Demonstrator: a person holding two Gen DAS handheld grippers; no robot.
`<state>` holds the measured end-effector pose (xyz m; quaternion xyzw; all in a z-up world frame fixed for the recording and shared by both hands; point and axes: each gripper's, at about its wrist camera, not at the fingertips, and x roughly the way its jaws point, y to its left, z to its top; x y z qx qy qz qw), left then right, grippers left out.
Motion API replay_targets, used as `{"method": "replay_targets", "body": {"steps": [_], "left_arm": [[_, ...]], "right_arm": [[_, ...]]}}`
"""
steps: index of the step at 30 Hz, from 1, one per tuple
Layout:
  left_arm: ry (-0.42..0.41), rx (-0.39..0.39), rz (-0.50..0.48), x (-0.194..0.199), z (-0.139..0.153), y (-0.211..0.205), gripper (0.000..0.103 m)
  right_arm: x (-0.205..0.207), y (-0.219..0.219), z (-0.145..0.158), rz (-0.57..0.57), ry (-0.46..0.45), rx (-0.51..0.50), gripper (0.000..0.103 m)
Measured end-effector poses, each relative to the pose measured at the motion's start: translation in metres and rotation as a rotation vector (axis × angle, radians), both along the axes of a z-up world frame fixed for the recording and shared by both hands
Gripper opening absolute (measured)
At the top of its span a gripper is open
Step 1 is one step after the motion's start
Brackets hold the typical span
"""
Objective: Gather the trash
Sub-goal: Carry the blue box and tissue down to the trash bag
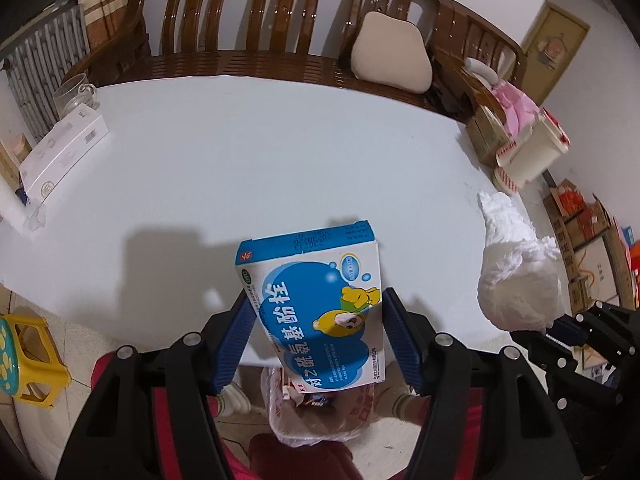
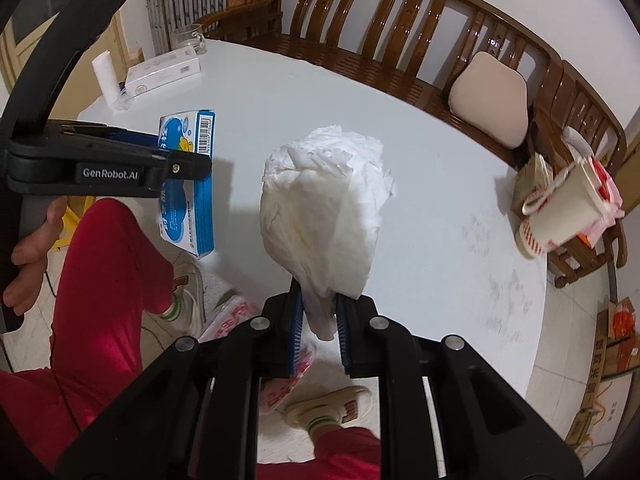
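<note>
My left gripper (image 1: 316, 316) is shut on a blue and white medicine box (image 1: 320, 304) with a cartoon bear, held past the table's near edge above a plastic trash bag (image 1: 316, 416) on the floor. The box also shows in the right wrist view (image 2: 192, 184). My right gripper (image 2: 318, 312) is shut on a crumpled white tissue wad (image 2: 324, 208), held up over the table's near edge. The tissue also shows in the left wrist view (image 1: 516, 276). The trash bag shows below the right gripper (image 2: 240, 316).
A white table (image 1: 248, 152) carries a flat white box (image 1: 64, 152), a glass mug (image 1: 74, 94) and a white tube (image 2: 105, 76) at the far left. An instant-noodle cup (image 2: 560, 204) lies tipped at the right edge. A wooden bench (image 1: 280, 32) with a cushion stands behind. A yellow stool (image 1: 28, 360) stands left.
</note>
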<state>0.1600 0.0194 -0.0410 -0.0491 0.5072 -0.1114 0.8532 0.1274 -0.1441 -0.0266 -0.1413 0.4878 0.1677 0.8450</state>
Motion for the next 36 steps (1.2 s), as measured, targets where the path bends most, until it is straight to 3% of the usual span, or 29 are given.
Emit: {"method": "replay_targets", "body": {"steps": [19,36], "left_arm": [[0.006,0.080,-0.151,-0.095,-0.062,-0.018,0.062],[0.060,0.132,-0.179,-0.120,-0.124,-0.026,0.062]], "right_arm": [[-0.090,0.017,-0.050,-0.061,0.058,0.014,0.016],[-0.104,0.017,-0.120,-0.124,0.154,0.022,0.016]]}}
